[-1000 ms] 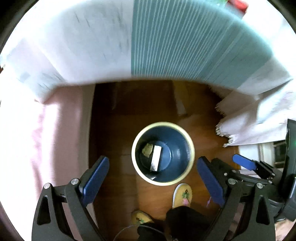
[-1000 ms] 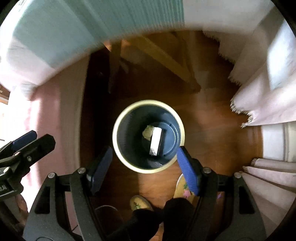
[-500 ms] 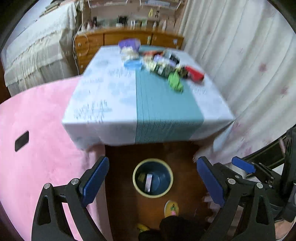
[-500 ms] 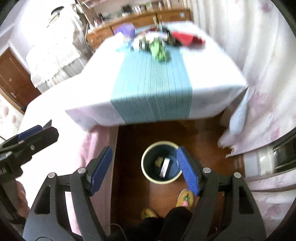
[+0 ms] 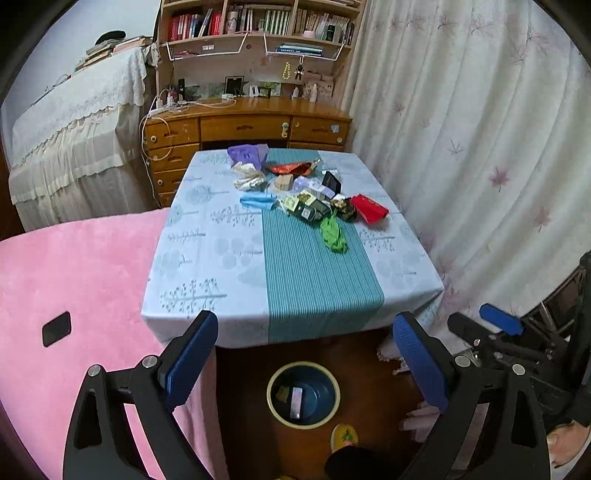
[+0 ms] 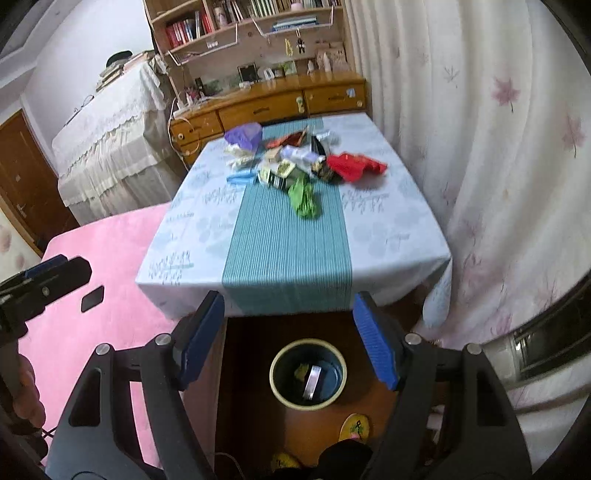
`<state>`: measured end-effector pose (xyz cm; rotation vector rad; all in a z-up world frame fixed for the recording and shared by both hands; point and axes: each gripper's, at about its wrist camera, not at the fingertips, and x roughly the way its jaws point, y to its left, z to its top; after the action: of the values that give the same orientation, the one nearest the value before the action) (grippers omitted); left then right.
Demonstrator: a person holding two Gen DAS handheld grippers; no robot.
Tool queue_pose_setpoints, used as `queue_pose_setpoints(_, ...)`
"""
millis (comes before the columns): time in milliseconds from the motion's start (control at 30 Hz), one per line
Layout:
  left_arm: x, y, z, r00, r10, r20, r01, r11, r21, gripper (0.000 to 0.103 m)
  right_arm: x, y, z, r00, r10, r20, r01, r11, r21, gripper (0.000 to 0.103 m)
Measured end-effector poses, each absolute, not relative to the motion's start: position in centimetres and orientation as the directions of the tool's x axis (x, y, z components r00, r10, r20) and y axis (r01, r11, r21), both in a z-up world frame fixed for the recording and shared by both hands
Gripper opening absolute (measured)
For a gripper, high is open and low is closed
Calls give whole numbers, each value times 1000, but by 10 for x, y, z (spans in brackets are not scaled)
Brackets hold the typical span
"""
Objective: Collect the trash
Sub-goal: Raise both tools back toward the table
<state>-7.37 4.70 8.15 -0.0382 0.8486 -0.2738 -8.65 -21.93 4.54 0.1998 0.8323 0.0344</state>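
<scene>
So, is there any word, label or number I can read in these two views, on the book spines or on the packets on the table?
None can be read with certainty.
Book spines on the shelf: printing present, too small.
Packets on the table: labels visible, too small and blurred.
Items in the trash bin: no legible text.
Sticker on the desk drawer: unreadable.

Colourful wrappers [image 5: 306, 192] heaped on table; blue bin [image 5: 303, 394] on floor
</scene>
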Motion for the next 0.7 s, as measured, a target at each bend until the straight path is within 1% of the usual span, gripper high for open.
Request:
queue_pose_setpoints(133,-45,29,82,631,-233,-740,218,969,-120,97,-56,-234,54,699,105,-707,33,983,178,70)
queue_pose_setpoints(333,29,-12,52,573,-228,-787,188,972,-144,97,33,-271,33,685,133,-716,-14,986,169,70)
queue_pose_setpoints(567,151,-82,-6,463,-209,-861,94,978,-186,97,160,-327,-13,598,159,-785,-82,987,138,70)
queue_pose_setpoints(700,208,-117,-44,419,-198,-886,33,979,-203,97,229,-358,-43,537,163,-828,-145,984,100,70)
